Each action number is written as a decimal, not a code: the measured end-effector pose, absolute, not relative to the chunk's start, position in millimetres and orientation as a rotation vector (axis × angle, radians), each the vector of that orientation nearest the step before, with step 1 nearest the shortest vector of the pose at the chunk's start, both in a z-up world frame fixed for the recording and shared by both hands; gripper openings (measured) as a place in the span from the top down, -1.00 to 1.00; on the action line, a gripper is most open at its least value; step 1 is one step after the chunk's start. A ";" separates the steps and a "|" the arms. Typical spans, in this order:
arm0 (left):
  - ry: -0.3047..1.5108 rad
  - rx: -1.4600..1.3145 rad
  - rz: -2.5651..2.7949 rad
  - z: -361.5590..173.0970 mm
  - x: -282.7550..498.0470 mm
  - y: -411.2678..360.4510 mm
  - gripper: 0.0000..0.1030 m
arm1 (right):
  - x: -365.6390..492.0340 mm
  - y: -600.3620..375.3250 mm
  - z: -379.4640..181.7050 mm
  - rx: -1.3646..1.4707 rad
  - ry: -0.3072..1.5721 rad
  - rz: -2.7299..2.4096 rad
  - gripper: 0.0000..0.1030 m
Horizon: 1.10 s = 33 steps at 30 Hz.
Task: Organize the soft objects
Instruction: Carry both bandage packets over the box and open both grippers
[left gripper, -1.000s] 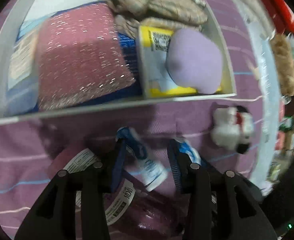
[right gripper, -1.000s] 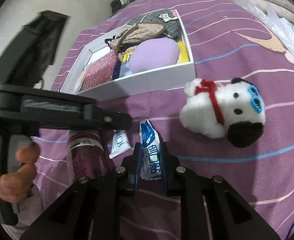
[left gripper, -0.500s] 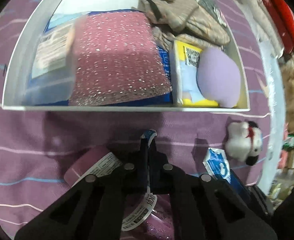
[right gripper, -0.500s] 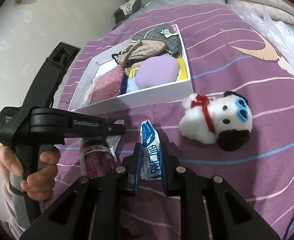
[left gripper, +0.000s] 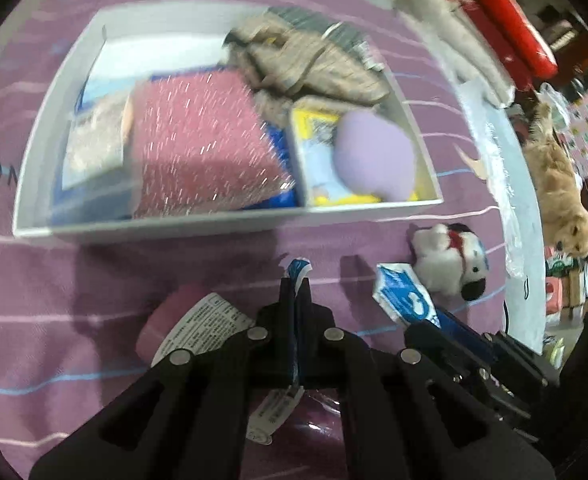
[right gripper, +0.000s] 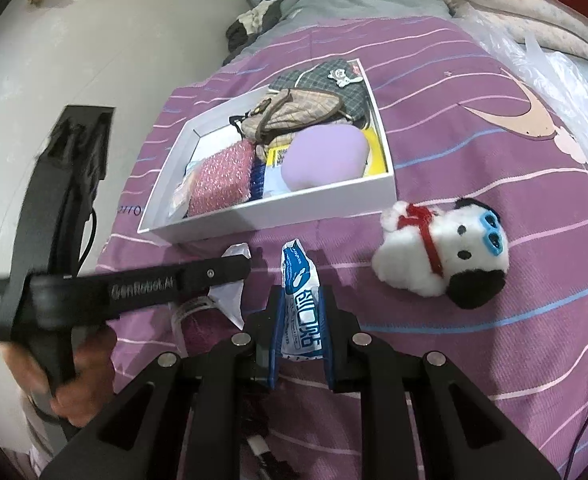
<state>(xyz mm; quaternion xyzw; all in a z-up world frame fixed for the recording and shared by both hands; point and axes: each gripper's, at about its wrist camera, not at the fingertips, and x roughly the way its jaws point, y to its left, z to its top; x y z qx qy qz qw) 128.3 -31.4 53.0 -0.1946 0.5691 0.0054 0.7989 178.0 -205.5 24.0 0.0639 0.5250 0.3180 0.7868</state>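
While pinched, each blue-white packet (right gripper: 300, 312) sits between its tool's pads.

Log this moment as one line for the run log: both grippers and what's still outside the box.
left gripper: shut on small packet | right gripper: shut on blue-white packet | outside white box: plush dog

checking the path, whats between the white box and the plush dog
Only bare purple bedspread separates the white box and the plush dog; the right wrist view shows it.

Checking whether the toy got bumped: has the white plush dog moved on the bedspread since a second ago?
No. In the right wrist view the plush dog lies in the same spot beside the near right corner of the white box.
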 end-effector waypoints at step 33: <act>0.871 -0.462 0.136 85.5 122.3 47.8 0.95 | 179.7 -109.4 66.7 0.021 0.868 0.744 0.70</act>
